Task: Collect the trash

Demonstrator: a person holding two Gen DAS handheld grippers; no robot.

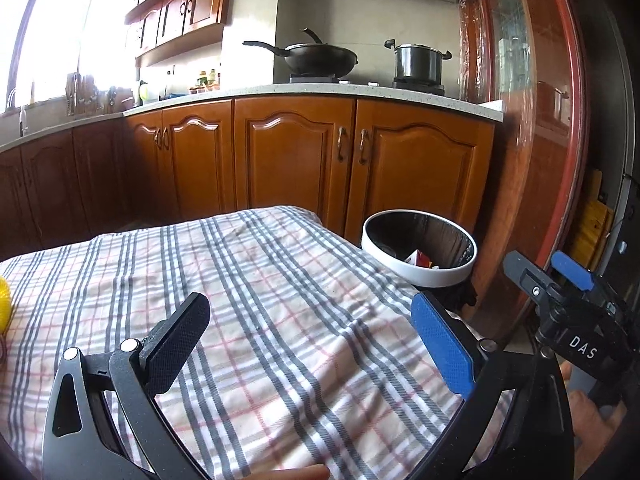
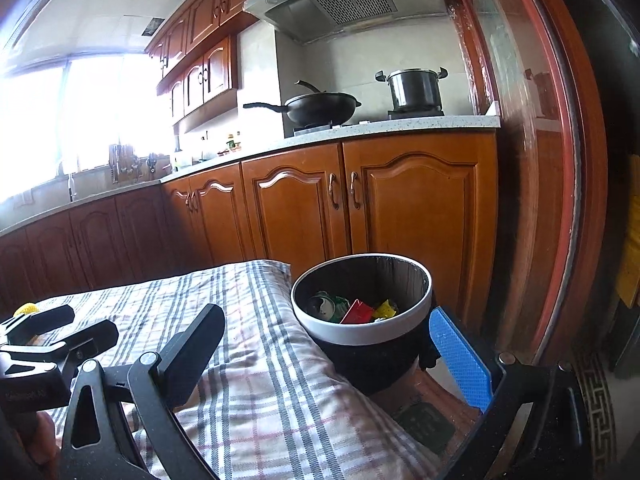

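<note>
We see one trash bin [image 2: 362,330] standing on the floor just beside the far right corner of the desk [image 2: 248,360], which is draped in a white cloth checked with grey and thin red lines. The bin is round, with a broad white rim over a dark body and a black liner inside. Down in it lies the trash [image 2: 356,310] — we count a crumpled green-and-white piece, one flat red piece and one yellow piece, with smaller scraps we cannot make out.

We count two grippers. The left gripper [image 1: 316,354] hangs over the cloth with its jaws wide apart, one black pad and one blue pad, and only bare cloth shows between them. The right gripper [image 2: 334,354] points toward the bin, its jaws likewise spread with nothing gripped; the bin sits in the gap between them, beyond the fingertips.

At the left edge of the desk one yellow thing [image 1: 5,306] shows, cut off by the frame.

Behind, on the kitchen counter, stand two vessels on the hob — one black wok [image 1: 316,56] and one steel pot [image 1: 418,62].
</note>
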